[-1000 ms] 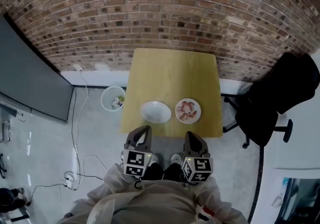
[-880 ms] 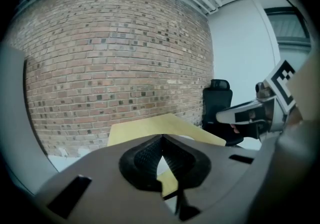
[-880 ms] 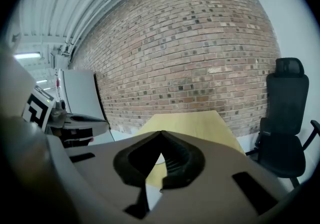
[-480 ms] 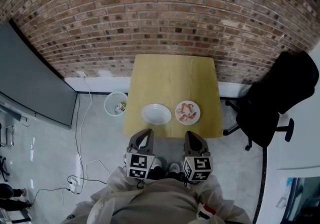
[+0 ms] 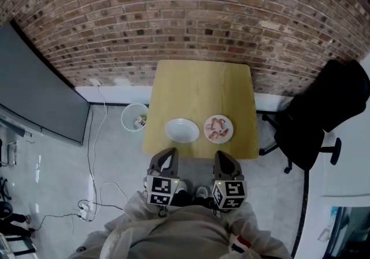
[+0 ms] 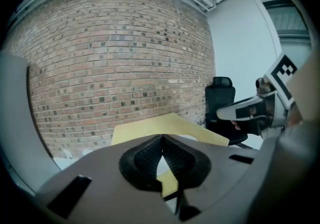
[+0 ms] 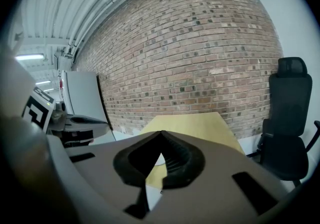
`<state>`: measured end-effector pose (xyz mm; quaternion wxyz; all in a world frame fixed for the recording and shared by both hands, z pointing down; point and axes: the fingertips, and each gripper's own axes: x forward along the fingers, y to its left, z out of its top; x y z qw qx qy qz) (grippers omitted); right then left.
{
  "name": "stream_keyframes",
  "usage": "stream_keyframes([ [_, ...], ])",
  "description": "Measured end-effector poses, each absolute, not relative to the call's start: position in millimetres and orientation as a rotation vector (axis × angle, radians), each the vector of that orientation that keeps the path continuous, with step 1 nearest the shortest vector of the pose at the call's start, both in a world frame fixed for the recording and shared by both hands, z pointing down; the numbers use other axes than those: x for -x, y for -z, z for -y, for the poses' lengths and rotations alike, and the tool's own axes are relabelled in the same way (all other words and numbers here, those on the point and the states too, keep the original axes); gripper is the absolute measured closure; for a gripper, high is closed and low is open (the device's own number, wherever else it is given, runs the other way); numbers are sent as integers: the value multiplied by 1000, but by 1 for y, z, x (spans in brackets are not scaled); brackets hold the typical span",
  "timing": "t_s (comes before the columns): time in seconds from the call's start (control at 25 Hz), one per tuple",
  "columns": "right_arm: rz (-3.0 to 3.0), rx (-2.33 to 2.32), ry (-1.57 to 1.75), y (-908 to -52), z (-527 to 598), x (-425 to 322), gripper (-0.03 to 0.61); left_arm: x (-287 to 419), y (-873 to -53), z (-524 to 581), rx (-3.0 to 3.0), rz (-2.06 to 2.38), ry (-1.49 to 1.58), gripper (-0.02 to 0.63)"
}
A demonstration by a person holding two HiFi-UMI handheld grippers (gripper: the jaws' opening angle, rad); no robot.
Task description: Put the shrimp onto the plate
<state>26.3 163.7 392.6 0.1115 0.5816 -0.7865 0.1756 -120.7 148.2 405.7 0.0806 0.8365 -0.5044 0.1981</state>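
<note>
Nothing shifts: left claw [image 6: 162, 140] and right claw [image 7: 160, 135] stay shut and empty short of the table [image 5: 199, 90]; the shrimp [image 5: 217, 128] lie on a plate [image 5: 229, 134].

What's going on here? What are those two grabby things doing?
A person stands at the near edge of a yellow table, holding a gripper in each hand. The left gripper and the right gripper are both shut and empty, held close to the body and short of the table. On the table sit a white bowl that looks empty and, to its right, a plate with shrimp on it. Nothing is being touched right now.
</note>
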Motion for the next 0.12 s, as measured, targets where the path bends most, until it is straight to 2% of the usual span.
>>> stream_keyframes([
  [0.12, 2307, -1706, -517, -395, -161, -27, 555, 121, -406, -145, -2502, 1518, -592, 603],
])
